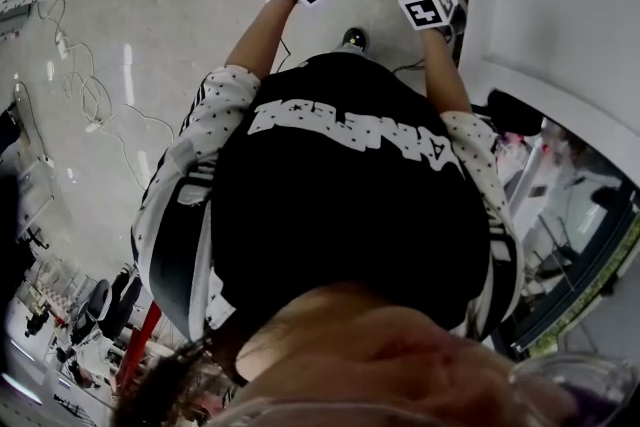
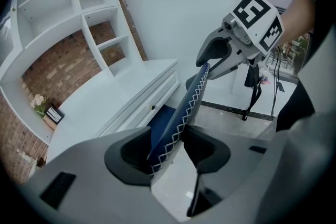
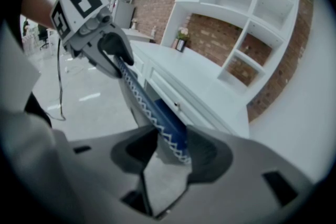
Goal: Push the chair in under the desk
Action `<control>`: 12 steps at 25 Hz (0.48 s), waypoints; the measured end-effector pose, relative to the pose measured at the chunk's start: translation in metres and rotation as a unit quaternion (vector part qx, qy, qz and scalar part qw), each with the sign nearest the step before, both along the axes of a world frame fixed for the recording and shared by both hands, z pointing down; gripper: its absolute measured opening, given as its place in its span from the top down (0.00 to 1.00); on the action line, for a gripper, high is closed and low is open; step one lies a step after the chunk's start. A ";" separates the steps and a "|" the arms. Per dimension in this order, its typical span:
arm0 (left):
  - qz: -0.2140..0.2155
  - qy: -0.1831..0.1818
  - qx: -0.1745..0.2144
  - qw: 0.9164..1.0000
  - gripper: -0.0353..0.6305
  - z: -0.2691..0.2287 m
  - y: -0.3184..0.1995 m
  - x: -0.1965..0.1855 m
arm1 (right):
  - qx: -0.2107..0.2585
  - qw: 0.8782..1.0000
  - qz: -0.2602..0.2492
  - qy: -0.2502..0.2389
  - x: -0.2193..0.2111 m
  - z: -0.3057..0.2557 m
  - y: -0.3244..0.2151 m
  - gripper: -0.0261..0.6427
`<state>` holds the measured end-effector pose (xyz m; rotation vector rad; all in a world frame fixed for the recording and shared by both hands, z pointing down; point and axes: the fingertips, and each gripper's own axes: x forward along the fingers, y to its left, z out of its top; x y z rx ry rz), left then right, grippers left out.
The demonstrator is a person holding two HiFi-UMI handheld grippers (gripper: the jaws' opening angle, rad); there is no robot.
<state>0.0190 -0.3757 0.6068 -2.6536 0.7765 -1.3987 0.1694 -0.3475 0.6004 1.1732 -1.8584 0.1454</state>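
Left claw (image 2: pixel 167 150) and your right claw (image 3: pixel 169 148) each clamp the stitched back edge of the blue chair (image 2: pixel 185 105), at the white table (image 2: pixel 100 113).

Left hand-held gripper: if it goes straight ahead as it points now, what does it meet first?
The blue chair back, already clamped between the jaws of the left hand-held gripper. Past it, probably the drawer front of the white desk; depth is unclear.
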 end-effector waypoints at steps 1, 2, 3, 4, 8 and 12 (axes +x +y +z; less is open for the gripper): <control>0.000 -0.001 0.000 1.000 0.62 0.000 -0.001 0.001 | 0.000 1.000 0.000 0.000 0.001 0.000 -0.001 0.70; 0.000 -0.001 0.000 1.000 0.62 0.001 -0.002 0.001 | 0.000 1.000 -0.001 -0.001 0.001 0.000 -0.002 0.70; 0.000 0.000 0.000 1.000 0.62 0.001 -0.004 0.002 | 0.000 1.000 -0.003 -0.002 0.000 0.001 -0.004 0.70; 0.000 0.000 0.000 1.000 0.62 0.001 -0.006 0.001 | 0.000 1.000 -0.004 -0.004 -0.001 0.002 -0.005 0.70; 0.000 -0.001 0.002 1.000 0.62 0.000 -0.015 -0.001 | 0.001 1.000 -0.005 -0.002 -0.002 0.000 -0.015 0.70; -0.001 0.001 0.002 1.000 0.62 0.000 -0.022 0.001 | 0.003 1.000 -0.007 -0.002 -0.001 0.000 -0.022 0.70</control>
